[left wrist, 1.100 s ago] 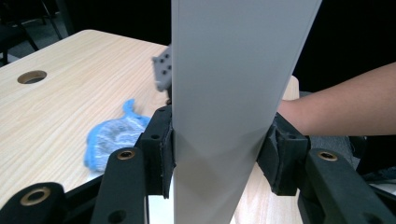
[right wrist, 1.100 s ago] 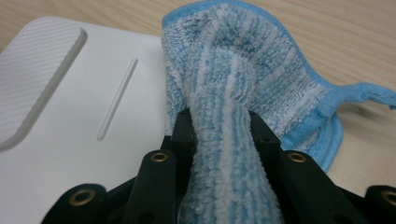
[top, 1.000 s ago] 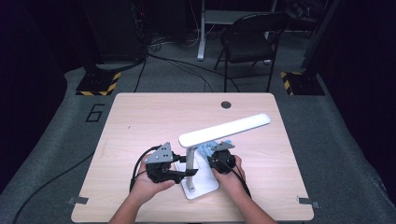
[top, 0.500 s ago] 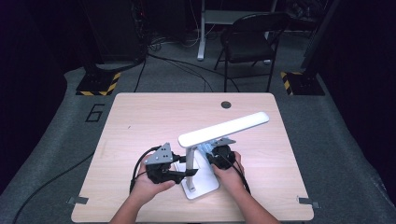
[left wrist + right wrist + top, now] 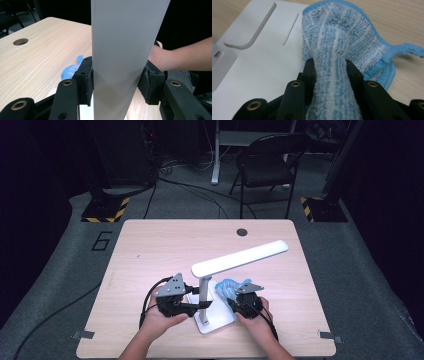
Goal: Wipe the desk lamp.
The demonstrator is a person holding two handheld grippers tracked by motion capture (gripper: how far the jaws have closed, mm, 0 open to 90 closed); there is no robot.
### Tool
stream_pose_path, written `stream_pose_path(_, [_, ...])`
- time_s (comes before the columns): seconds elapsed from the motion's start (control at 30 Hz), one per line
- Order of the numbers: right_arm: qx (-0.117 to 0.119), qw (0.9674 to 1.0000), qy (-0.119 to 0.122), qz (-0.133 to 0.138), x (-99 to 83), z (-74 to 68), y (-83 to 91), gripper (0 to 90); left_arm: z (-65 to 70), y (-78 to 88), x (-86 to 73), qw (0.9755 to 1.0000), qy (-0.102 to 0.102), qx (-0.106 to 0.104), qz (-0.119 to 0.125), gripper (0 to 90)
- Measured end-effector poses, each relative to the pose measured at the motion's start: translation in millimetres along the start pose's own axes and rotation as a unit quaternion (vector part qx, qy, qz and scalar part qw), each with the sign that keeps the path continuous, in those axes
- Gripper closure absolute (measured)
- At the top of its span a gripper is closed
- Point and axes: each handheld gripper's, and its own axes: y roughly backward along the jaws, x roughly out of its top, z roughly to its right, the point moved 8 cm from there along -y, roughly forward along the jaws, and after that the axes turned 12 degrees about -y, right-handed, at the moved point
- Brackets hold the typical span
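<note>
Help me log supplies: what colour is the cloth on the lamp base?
Blue and white stripes with a blue edge; the cloth shows best in the right gripper view.

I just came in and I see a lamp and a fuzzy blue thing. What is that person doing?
A person is cleaning a white desk lamp on a wooden table. The left gripper is clamped on the lamp's upright post and steadies it. The right gripper pinches a blue cloth, which lies half on the lamp's flat white base and half on the table.
</note>
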Motion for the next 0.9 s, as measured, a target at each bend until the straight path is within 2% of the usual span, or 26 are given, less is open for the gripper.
stream_pose_path(0.2, [0.007, 0.9999, -0.002, 0.008, -11.8, 1.2, 16.0, 66.6, -0.1, 0.3, 0.1, 1.0000, -0.001, 0.001, 0.000, 51.8])
stream_pose_path(0.47, [0.016, 0.9987, -0.033, 0.034, -12.4, 3.0, 28.4, 66.0, -1.4, -0.3, 0.2, 1.0000, 0.001, 0.006, 0.001, 51.8])
stream_pose_path(0.5, [0.017, 0.9988, -0.026, 0.039, -11.9, 4.7, 28.3, 65.9, -1.7, -0.7, 0.3, 1.0000, 0.001, 0.007, 0.002, 51.7])
stream_pose_path(0.63, [0.021, 0.9987, -0.030, 0.037, -13.7, 2.6, 29.3, 65.8, -2.8, -1.7, 0.4, 0.9999, 0.004, 0.011, 0.004, 51.7])
stream_pose_path(0.7, [0.019, 0.9989, -0.018, 0.039, -13.8, 1.4, 28.8, 65.8, -3.6, -2.1, 0.5, 0.9999, 0.005, 0.013, 0.003, 51.8])
stream_pose_path(0.73, [0.016, 0.9989, -0.019, 0.040, -14.3, -0.5, 29.3, 65.8, -3.9, -2.1, 0.5, 0.9999, 0.005, 0.013, 0.002, 51.7])
stream_pose_path(0.83, [0.013, 0.9990, -0.002, 0.043, -14.4, -4.6, 31.5, 65.8, -6.4, -2.9, 0.4, 0.9997, 0.005, 0.024, 0.000, 51.9])
stream_pose_path(0.9, [0.017, 0.9990, -0.002, 0.042, -15.4, -8.3, 32.9, 65.9, -9.0, -4.0, 0.4, 0.9993, 0.009, 0.037, 0.002, 51.9])
